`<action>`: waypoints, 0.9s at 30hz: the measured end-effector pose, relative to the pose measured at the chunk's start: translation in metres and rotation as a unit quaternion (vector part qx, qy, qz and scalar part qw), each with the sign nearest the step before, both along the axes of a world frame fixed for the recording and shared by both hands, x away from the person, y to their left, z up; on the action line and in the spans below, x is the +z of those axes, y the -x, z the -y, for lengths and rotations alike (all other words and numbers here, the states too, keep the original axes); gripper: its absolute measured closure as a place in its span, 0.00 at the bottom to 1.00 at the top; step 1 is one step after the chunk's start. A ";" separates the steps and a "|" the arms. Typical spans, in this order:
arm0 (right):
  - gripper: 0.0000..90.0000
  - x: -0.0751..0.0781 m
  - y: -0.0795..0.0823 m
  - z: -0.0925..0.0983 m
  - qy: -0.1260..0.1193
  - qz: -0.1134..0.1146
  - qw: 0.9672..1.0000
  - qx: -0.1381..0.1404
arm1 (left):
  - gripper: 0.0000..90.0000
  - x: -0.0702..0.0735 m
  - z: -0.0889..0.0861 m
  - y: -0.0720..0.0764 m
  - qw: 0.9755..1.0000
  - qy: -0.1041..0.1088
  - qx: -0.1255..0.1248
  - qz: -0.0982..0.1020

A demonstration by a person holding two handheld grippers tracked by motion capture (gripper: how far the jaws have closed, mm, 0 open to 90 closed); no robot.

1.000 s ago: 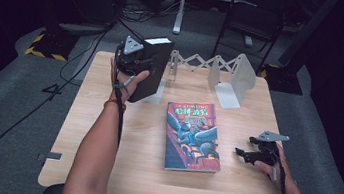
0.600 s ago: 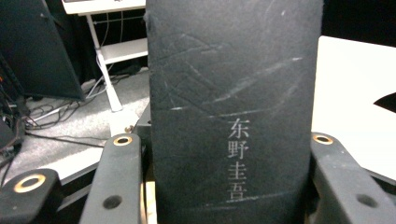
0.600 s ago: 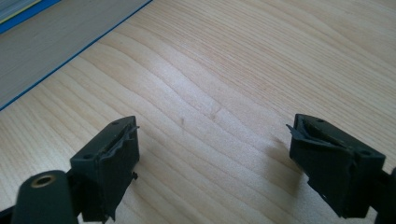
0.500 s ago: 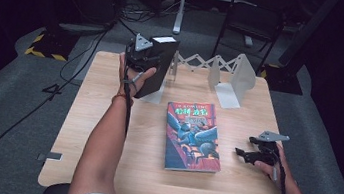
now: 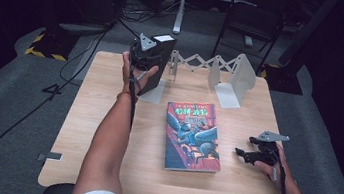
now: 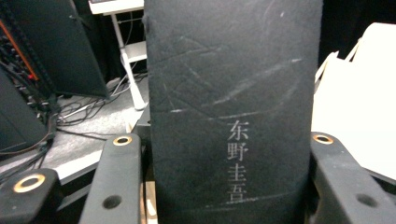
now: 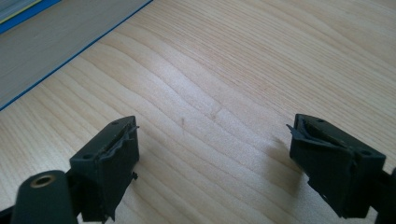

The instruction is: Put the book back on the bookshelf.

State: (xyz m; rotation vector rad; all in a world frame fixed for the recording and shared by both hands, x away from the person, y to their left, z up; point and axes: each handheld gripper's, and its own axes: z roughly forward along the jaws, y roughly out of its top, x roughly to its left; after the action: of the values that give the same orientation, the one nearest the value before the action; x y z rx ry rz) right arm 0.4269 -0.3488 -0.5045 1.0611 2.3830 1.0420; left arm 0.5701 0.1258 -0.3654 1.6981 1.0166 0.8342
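- The worktop (image 5: 106,118) is the biggest thing I see, pale wood, with dark floor, cables and stands all round it.
- A colourful paperback (image 5: 193,136) lies flat near the middle, well apart from both of my hands.
- At the far edge stands a white expanding book rack (image 5: 223,73), its end plate (image 5: 243,73) upright to the right.
- The black book (image 5: 157,62) I hold sits upright and slightly tilted at the rack's left end, its lower corner near the worktop.
- My left gripper (image 5: 145,59) is clamped across the black book; in the left gripper view its spine (image 6: 233,116) sits between both jaws and hides most of the rack beyond.
- My right gripper (image 5: 248,155) rests low at the worktop's right side, jaws wide apart over bare wood, nothing between them.
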 end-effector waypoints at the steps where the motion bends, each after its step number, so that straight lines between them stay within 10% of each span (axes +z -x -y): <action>1: 0.18 0.000 0.000 0.000 0.000 0.000 1.000 0.000 | 0.58 -0.001 0.001 0.000 1.000 -0.001 0.000 0.000; 27: 0.18 0.000 0.000 -0.001 0.000 0.000 1.000 0.000 | 0.57 -0.030 -0.022 0.036 0.999 0.038 -0.002 0.015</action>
State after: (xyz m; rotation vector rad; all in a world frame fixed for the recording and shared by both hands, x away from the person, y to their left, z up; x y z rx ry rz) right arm 0.4270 -0.3483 -0.5046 1.0606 2.3826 1.0423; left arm 0.5343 0.1479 -0.3949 1.6186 1.0124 0.8055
